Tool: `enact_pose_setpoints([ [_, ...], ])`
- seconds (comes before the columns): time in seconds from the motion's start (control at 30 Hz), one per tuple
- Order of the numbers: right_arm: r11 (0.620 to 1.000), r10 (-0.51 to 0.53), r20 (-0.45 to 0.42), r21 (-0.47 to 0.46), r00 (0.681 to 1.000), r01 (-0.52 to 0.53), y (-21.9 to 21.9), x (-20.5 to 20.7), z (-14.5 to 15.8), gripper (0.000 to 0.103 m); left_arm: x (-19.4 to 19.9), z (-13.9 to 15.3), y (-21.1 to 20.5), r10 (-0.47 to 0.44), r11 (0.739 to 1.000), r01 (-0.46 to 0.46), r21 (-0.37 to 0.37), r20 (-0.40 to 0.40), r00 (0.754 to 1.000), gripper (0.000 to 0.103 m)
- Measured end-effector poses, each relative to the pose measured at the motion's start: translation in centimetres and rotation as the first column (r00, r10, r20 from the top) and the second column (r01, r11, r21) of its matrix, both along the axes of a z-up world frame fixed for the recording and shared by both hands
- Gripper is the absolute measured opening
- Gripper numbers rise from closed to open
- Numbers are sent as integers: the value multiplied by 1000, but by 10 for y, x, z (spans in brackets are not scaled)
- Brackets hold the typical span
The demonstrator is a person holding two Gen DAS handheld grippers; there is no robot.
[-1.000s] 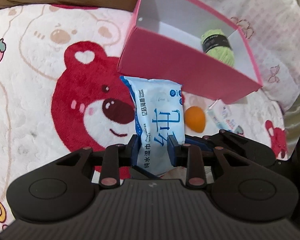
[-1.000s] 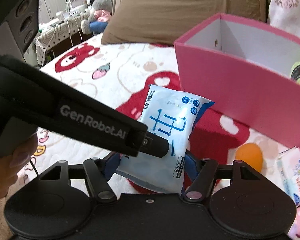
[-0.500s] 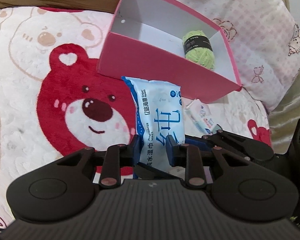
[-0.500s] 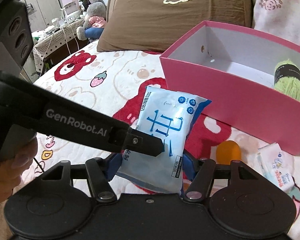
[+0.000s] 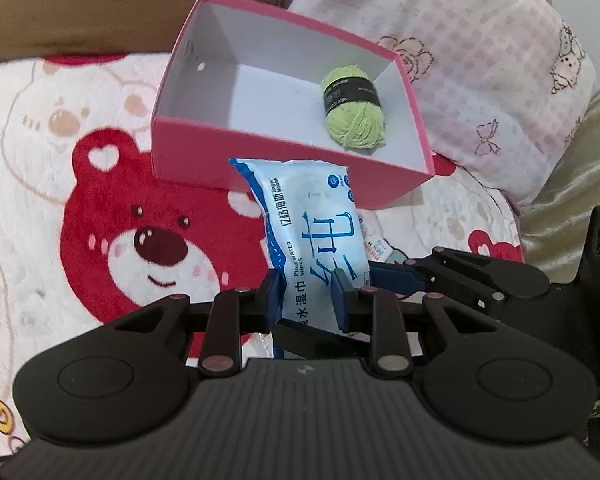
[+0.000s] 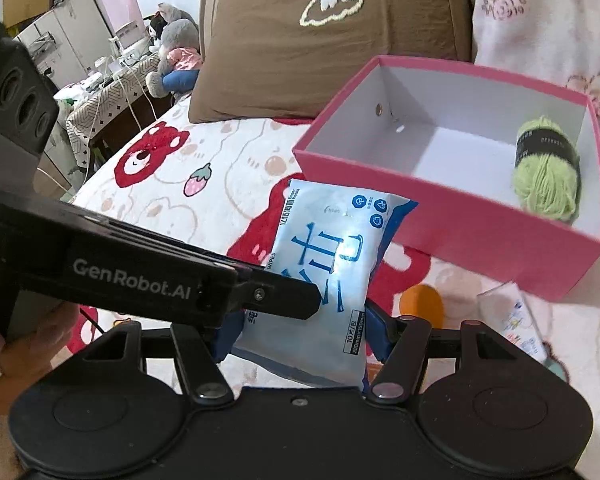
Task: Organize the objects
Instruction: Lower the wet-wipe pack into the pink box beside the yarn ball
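Observation:
A light-blue pack of wet wipes (image 5: 312,236) hangs in the air in front of the pink box (image 5: 284,164). My left gripper (image 5: 306,300) is shut on its lower part. My right gripper (image 6: 300,332) is shut across the wider bottom end of the same pack (image 6: 332,248). The left gripper's black finger (image 6: 276,296) crosses the right wrist view from the left. The pink box (image 6: 460,220) is open at the top, white inside, and holds a green ball of yarn (image 6: 546,168), also seen as the yarn (image 5: 354,106) in the left wrist view.
An orange ball (image 6: 420,304) and a small tissue pack (image 6: 516,320) lie on the bear-print blanket (image 5: 112,240) in front of the box. A brown pillow (image 6: 320,52) and a pink pillow (image 5: 480,80) stand behind it. A person's hand (image 6: 20,344) holds the left gripper.
Both grippers have risen together with the wipes pack, so the box's inside and the yarn show more from above. The orange ball is now hidden behind the pack in the left wrist view.

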State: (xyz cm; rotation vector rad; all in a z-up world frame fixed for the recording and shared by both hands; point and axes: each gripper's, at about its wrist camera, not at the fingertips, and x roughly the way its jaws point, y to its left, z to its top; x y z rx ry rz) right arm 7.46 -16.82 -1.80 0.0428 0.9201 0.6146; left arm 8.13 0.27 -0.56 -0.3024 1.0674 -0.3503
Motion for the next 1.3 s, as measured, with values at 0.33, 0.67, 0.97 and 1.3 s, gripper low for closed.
enact_pose_setpoints([
  [0.33, 1000, 4, 3, -20, 1000, -4, -7, 20, 40, 67, 27, 38, -11, -25, 999, 25, 29, 9, 1000, 26],
  [0.67, 999, -30, 22, -26, 999, 31, -22, 59, 63, 67, 63, 52, -12, -21, 1000, 22, -8, 48, 999, 26],
  [0.97, 1000, -24, 24, -15, 999, 25, -21, 82, 62, 66, 91, 51, -11, -10, 1000, 10, -8, 44, 999, 26],
  [1.3, 993, -54, 13, 109, 998, 52, -44, 108, 47, 66, 111, 40, -21, -28, 999, 27, 34, 49, 998, 26],
])
